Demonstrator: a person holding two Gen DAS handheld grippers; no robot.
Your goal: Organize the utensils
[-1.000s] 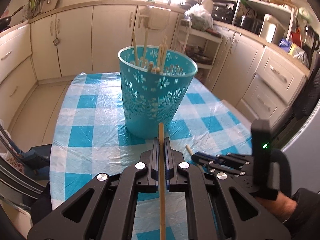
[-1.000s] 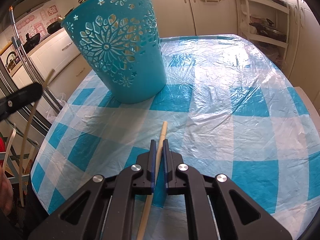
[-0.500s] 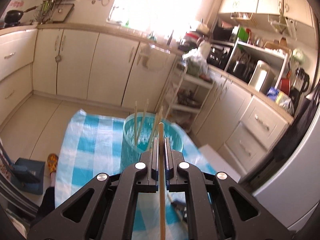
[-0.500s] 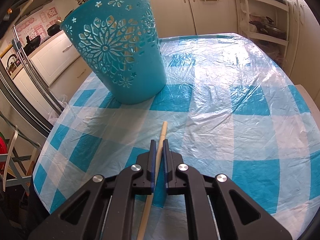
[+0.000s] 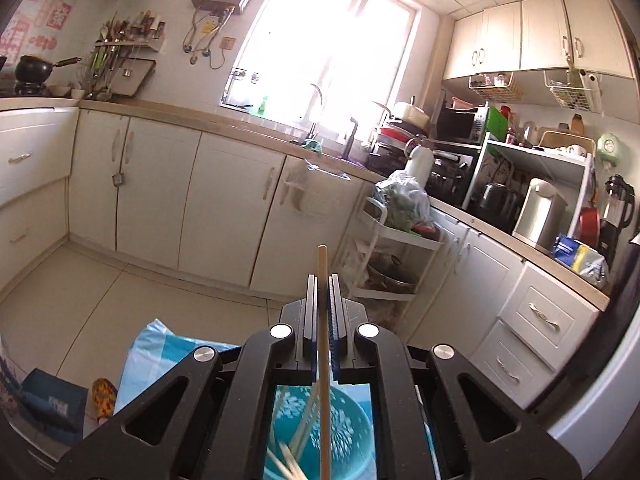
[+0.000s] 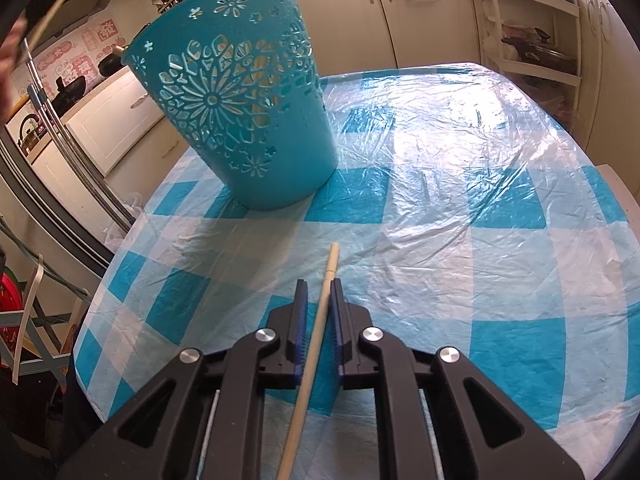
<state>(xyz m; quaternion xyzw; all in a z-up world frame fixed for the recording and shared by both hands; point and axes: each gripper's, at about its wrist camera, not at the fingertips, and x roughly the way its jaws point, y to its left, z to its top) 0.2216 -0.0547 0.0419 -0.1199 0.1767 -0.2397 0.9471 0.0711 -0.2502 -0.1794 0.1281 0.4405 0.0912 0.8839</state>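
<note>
In the left wrist view my left gripper (image 5: 322,280) is shut on a thin wooden chopstick (image 5: 322,258) that sticks out forward past the fingertips. It is held high over the teal cut-out basket (image 5: 344,436), which shows below through the gripper frame with several chopsticks inside. In the right wrist view my right gripper (image 6: 319,285) points down at the checked tablecloth (image 6: 480,208). Its jaws are opening, with a second chopstick (image 6: 330,266) lying between them and a gap at the left pad. The basket (image 6: 240,120) stands upright beyond it to the left.
White kitchen cabinets (image 5: 152,196), a bright window (image 5: 320,48) and a cluttered counter with appliances (image 5: 536,216) ring the table. A white shelf trolley (image 5: 396,248) stands close beyond the table. A folding rack (image 6: 28,320) stands left of the table edge.
My left gripper has risen with its chopstick from table height to above the basket, and its view has tilted up to the room. The right jaws have parted slightly around their chopstick.
</note>
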